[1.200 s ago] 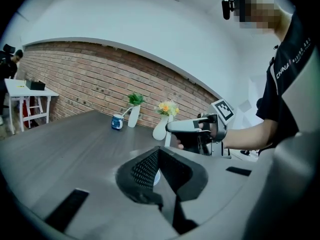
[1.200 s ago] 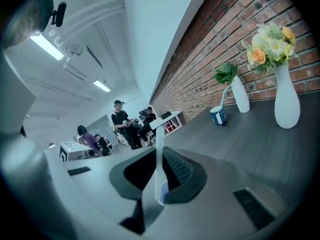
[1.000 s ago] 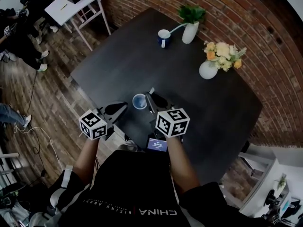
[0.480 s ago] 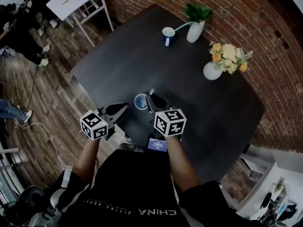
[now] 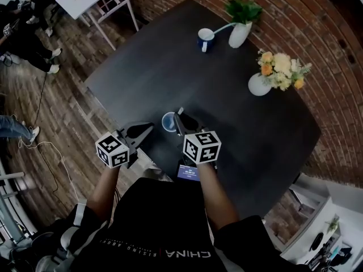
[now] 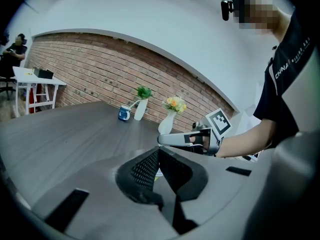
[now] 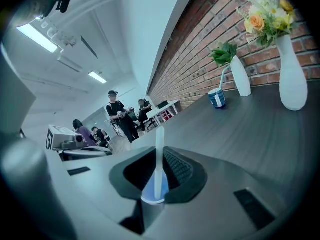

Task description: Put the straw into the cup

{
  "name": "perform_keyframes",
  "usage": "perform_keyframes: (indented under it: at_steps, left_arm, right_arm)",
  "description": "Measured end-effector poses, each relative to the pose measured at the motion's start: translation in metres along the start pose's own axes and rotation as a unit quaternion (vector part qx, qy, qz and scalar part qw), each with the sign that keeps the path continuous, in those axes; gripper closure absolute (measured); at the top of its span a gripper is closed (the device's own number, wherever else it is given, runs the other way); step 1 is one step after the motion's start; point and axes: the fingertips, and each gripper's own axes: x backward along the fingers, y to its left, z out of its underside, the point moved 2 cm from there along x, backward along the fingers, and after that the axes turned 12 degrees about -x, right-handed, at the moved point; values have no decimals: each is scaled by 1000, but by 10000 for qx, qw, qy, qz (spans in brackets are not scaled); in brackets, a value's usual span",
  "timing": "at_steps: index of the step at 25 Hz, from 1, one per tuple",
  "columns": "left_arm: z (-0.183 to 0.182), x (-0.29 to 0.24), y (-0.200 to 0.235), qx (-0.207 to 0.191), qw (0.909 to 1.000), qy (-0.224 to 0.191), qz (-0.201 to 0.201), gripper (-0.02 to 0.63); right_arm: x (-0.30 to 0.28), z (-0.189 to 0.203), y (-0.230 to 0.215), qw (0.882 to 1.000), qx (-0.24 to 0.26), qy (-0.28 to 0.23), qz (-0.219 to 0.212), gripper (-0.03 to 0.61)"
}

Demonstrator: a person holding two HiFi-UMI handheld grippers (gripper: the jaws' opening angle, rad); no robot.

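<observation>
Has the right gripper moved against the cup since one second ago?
Yes, slightly: in the head view the right gripper, holding the straw, has shifted left, nearer the cup.

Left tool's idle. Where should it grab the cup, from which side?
Likely the cup by its outer wall below the rim, coming level from the left in the head view. It stands upright; the straw stands over its opening, and the right tool sits at its right.
</observation>
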Motion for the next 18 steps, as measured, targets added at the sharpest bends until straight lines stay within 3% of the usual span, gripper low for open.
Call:
perform_keyframes:
  at_steps: [18]
  left_arm:
    - [4, -11, 4, 110, 9999, 43, 53, 611]
  right_arm:
    - [-5, 10, -9, 9998, 12, 215, 29, 531]
